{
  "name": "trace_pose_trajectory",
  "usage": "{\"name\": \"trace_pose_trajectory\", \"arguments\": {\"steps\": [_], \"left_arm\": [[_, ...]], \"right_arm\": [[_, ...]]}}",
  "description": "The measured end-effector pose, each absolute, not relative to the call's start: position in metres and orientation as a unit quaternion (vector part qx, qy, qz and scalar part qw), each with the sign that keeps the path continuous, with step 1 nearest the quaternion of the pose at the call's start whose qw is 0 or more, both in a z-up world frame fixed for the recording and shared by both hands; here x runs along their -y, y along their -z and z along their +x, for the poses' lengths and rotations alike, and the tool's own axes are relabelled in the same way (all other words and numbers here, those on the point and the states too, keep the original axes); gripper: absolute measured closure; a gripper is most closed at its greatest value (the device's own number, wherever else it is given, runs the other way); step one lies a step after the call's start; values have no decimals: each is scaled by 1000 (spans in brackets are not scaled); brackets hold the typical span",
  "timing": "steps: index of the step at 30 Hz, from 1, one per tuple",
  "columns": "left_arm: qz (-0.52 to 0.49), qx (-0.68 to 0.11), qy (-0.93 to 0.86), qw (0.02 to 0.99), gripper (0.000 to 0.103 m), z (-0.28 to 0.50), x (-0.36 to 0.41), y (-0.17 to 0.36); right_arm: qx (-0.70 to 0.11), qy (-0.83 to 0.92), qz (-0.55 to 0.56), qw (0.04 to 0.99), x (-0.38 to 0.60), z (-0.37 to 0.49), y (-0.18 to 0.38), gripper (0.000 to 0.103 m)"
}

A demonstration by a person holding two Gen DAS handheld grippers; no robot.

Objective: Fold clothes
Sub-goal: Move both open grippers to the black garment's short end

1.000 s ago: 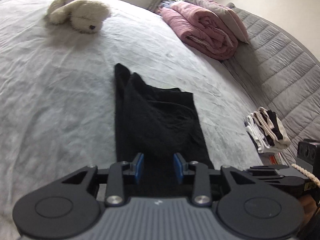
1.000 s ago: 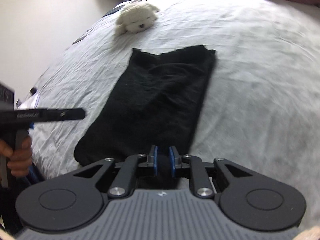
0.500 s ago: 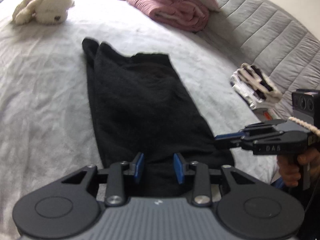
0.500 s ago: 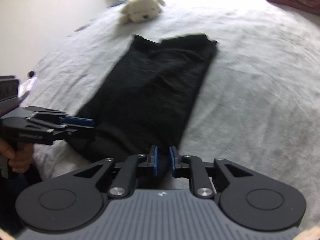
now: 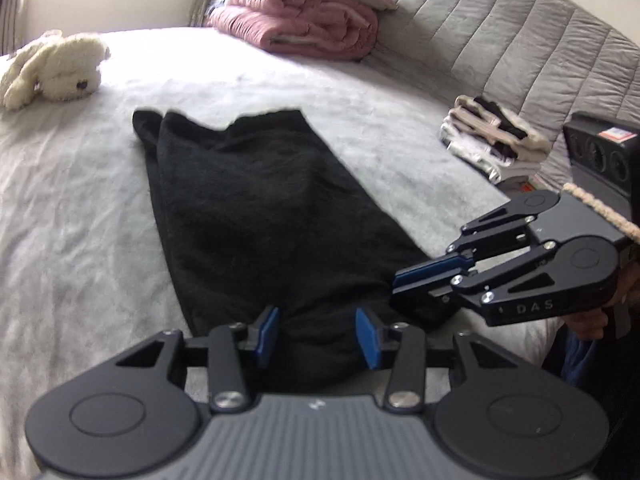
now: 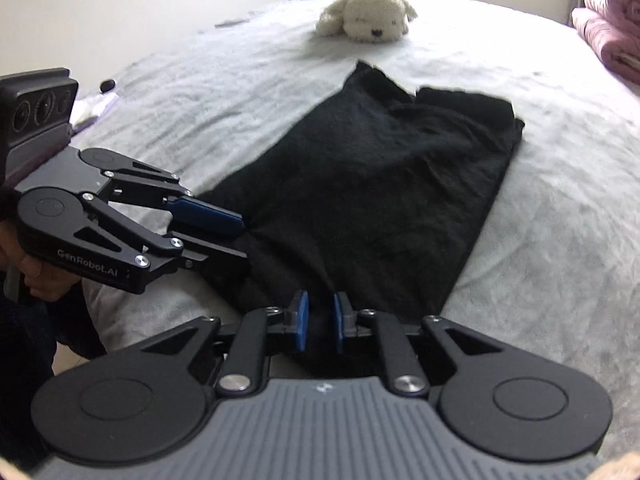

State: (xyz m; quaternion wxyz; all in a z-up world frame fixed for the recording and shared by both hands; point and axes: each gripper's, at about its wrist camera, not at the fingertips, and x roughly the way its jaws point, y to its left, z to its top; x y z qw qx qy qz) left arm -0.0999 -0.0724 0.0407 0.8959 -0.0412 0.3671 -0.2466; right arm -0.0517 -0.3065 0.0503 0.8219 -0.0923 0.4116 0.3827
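A black garment (image 5: pixel 264 216), already folded into a long narrow strip, lies lengthwise on the grey bedspread (image 5: pixel 72 216) of the bed, its near end at the bed's edge where the person stands. Laid out flat and straight like this, it looks ready for a crosswise fold that would carry the near end toward the far one.

Both tools work at that near end, one at each corner, which suits lifting the hem evenly. The left tongs (image 5: pixel 318 336) stand released: their jaws have just been opening, and the black cloth lies between the blue pads without being pressed. The right tongs (image 6: pixel 320 326) have just been closing; their pads sit close together with dark cloth in the narrow gap, though a slit still shows and a firm pinch cannot be confirmed. In the left camera's view they hang low beside the garment's near right corner.

The other things lie well apart from the work, probably to keep the folding space free: a white plush dog (image 6: pixel 366 14) beyond the far end, a rolled pink quilt (image 5: pixel 304 20) by the headboard (image 5: pixel 500 36), and a small stack of folded clothes (image 5: pixel 492 140) to the right, likely finished pieces.
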Motion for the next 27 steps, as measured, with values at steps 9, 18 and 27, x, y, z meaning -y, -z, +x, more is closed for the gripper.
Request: {"name": "trace_pose_trajectory", "arguments": {"steps": [9,18,27], "left_arm": [[-70,-377,211,899,54,-58,56,-36],[-60,-360,198,910,54,-37,53,-42],[-57,-327,205,921,52,11,55,-59]], "right_arm": [[-414,-344,-65,840,310,-21,-50,83],[-413,-323,-49,850,317,9,-54,82],[-391,-327,-56,858,302,40,-61,79]]}}
